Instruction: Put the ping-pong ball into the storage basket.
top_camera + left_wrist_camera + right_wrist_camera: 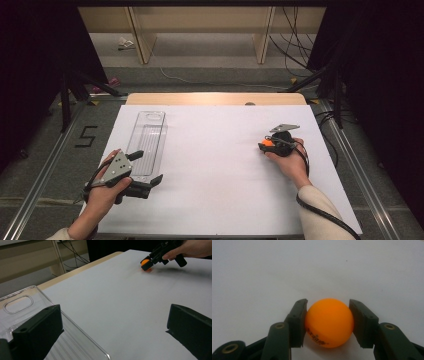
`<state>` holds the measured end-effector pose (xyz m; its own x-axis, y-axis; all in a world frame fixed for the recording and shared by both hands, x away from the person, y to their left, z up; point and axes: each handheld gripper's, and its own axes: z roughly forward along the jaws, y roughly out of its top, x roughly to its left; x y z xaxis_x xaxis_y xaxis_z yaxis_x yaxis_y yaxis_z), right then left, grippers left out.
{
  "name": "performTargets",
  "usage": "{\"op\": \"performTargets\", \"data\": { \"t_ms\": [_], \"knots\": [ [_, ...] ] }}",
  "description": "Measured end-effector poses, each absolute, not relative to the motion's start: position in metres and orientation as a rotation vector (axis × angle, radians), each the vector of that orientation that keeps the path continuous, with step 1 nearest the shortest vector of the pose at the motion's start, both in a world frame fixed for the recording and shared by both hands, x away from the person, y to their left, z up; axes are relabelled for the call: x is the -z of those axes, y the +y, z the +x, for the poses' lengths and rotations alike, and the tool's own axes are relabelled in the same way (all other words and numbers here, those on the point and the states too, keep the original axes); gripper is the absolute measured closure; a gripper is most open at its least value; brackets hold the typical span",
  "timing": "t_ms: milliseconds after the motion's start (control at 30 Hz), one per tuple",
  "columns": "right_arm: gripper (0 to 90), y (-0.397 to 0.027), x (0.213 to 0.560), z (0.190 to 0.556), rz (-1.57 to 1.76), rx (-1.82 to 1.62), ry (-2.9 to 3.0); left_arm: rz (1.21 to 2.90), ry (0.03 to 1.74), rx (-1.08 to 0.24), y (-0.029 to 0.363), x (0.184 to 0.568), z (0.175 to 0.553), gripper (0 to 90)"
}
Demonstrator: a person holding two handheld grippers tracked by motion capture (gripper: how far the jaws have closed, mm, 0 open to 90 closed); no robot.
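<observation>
An orange ping-pong ball (pixel 329 321) rests on the white table sheet (pixel 210 170). My right gripper (pixel 328 317) is shut on it, one pad pressing each side. In the high view this gripper (pixel 267 145) is at the right of the table and holds the ball (pixel 268 142) low over the sheet. The left gripper view shows the same ball (pixel 145 263) far off in those jaws. My left gripper (pixel 148 167) stands open at the near left, nothing between its jaws. A clear plastic tray (pixel 148 132) lies lengthwise there. One left jaw hangs over the tray's (pixel 25 302) near end.
The sheet covers a wooden table whose far edge (pixel 215 98) shows bare. Beyond it are wooden shelf legs (pixel 142 45) and cables (pixel 295 45) on the floor. Metal rails (pixel 47 165) run along both sides of the table.
</observation>
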<state>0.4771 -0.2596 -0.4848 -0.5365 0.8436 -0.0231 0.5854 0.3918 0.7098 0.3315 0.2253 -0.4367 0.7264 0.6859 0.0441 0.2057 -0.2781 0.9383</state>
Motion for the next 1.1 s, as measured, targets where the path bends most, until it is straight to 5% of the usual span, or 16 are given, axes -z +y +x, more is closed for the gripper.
{"op": "performTargets", "data": {
  "t_ms": [1100],
  "knots": [
    [51.2,-0.250,0.464,0.472,1.169,-0.997,2.234,1.829,0.697,-0.551,0.226,0.436,0.332,0.0]
  ]
}}
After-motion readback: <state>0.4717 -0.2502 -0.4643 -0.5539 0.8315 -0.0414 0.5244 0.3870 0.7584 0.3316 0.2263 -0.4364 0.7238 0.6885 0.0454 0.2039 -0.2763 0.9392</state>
